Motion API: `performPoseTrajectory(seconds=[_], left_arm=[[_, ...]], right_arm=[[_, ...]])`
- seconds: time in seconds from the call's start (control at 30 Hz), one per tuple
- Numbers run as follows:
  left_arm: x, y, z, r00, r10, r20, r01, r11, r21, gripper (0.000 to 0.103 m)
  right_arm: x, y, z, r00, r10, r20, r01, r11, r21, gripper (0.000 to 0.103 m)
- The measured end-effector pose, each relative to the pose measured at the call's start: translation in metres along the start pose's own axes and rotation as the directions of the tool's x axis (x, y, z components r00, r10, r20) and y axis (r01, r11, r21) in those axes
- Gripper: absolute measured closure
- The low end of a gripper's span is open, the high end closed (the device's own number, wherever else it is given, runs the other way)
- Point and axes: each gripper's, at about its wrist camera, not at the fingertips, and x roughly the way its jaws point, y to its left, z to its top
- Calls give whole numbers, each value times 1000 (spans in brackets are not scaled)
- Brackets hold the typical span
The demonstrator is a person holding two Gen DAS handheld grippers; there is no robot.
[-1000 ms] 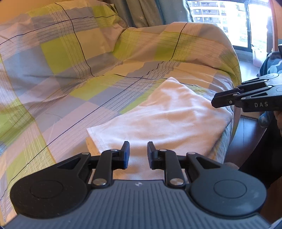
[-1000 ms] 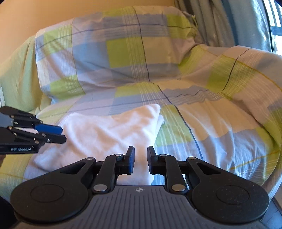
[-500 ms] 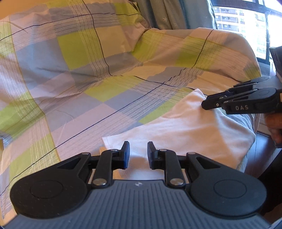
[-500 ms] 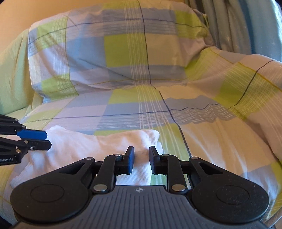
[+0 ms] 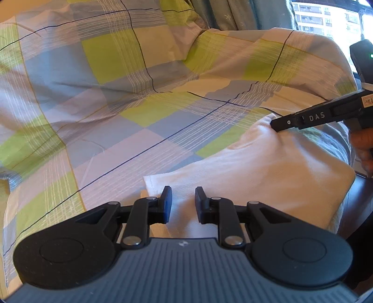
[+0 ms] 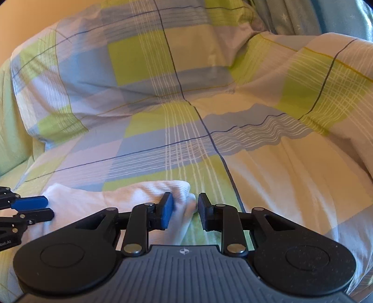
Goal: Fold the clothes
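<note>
A white folded cloth [image 5: 256,174] lies on the checked bed cover [image 5: 139,116]. My left gripper [image 5: 183,202] is open and low over the cloth's near left corner, with cloth showing between its fingers. In the right wrist view the cloth [image 6: 105,200] stretches to the left. My right gripper [image 6: 185,209] is open, its fingers on either side of the cloth's right corner. From the left wrist view the right gripper [image 5: 275,124] touches the cloth's far corner, held by a hand [image 5: 361,144]. The left gripper [image 6: 46,207] shows at the left edge, fingers apart.
The green, blue and white cover [image 6: 186,116] drapes over a pillow [image 6: 116,70] at the back and a raised fold on the right. Curtains [image 5: 233,11] and a bright window [image 5: 326,18] stand behind. Dark floor [image 5: 359,198] lies past the bed's right edge.
Both grippers have moved forward and down onto the cloth. The right gripper came in from the side to the cloth's far corner. Both stayed open.
</note>
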Motion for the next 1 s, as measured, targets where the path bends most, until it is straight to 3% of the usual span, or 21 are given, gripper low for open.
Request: performPoseTrajectory(seconds=[0.07,0.1,0.13,0.2,0.33,0.43,0.53,0.67,0.9,1.0], left_arm=[[3,9,-1,1000,14,-9,-15,999,-43,82],[4,15,-1,1000,17,-15,-18,997,-71,73],[5,21,-1,1000,19,-21,-21,995,-99,71],[4,28,-1,1000,24,-13,-26,991,-135,71],[-2,25,1,999,44,24,-42,994,-103,75],[5,20,-1,998,63,-14,-64,996,-67,75],[5,22,0,998,59,-12,-60,995,-80,75],[-8,22,1,997,62,54,-57,994,-91,75],[3,30,-13,992,110,-60,-114,990,-79,77],[-6,30,-18,991,129,-34,-130,990,-56,77]], right_arm=[[5,-5,2,1000,-2,-1,2,1000,5,77],[6,-7,2,1000,-1,-2,1,1000,11,74],[5,-8,1,1000,0,2,0,1000,19,73],[-5,-5,1,999,12,42,-13,1000,21,73],[-39,14,0,988,53,147,-44,997,-63,74],[-45,27,-12,991,90,94,-80,991,-110,74],[-45,33,-26,997,72,39,-66,989,-130,73],[-73,41,-32,993,79,93,-62,983,-172,73],[-83,55,-59,997,80,17,-74,974,-213,69],[-100,58,-64,995,85,42,-74,974,-213,69]])
